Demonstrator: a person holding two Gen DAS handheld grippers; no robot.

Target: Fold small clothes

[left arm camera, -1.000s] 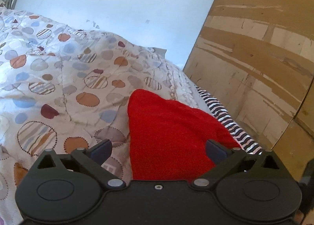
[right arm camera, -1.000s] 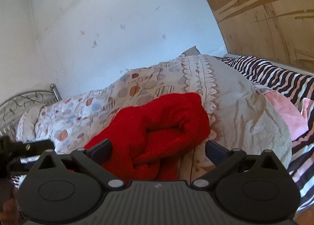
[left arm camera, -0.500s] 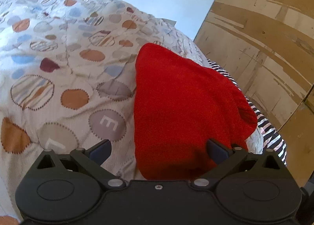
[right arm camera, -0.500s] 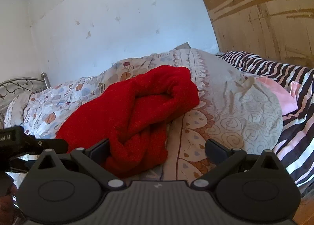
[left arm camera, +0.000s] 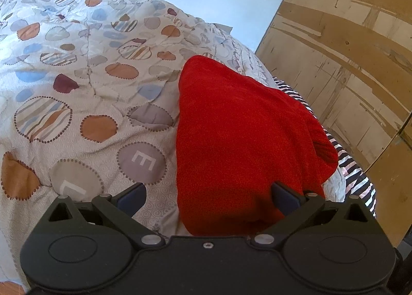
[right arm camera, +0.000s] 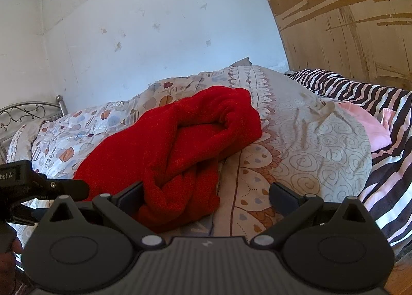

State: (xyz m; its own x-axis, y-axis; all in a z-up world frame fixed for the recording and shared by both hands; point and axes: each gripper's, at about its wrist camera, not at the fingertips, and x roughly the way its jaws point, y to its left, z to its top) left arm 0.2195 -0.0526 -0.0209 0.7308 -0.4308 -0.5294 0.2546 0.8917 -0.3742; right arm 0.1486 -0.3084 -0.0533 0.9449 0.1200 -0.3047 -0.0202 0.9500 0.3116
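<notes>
You have one red garment (left arm camera: 242, 140) in front of you, bunched in a rumpled heap on the patterned quilt (left arm camera: 77, 83), with folds showing along its near side in the right wrist view. Your left gripper (left arm camera: 208, 195) has its two fingers spread wide and holds nothing; the garment's near edge lies between them, closer to the right-hand finger. Your right gripper (right arm camera: 206, 195) is just as wide open and empty, the garment's lower fold just beside its left-hand finger. One striped blanket (right arm camera: 370, 89) and one pink cloth (right arm camera: 365, 125) lie beyond the quilt.
</notes>
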